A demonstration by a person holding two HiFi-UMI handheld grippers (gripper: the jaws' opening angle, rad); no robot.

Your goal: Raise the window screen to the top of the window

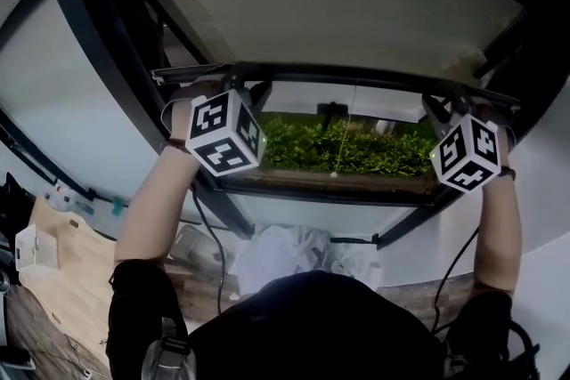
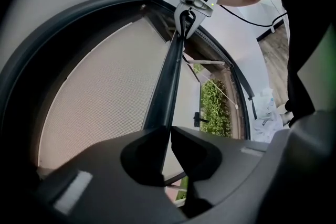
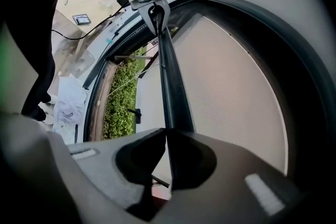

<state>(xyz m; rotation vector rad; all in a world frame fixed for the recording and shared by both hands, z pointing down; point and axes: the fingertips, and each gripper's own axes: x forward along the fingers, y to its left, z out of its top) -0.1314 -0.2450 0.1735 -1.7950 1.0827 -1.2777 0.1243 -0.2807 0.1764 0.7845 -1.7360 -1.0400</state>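
Daylight glows through a dark, smooth window frame (image 1: pixel 102 58), where the window screen (image 1: pixel 338 13), a fine beige mesh with a grainy weave, covers the frame's upper part. Its slim black bottom rail (image 1: pixel 356 76) runs level across the frame, above a band of clear glass showing what appears to be a green hedge (image 1: pixel 312 147). The left gripper (image 2: pixel 169 132) pinches the rail near the frame's left side, the right gripper (image 3: pixel 166 134) near its right. Both pairs of matte jaws stand narrow, clamped on the rail.
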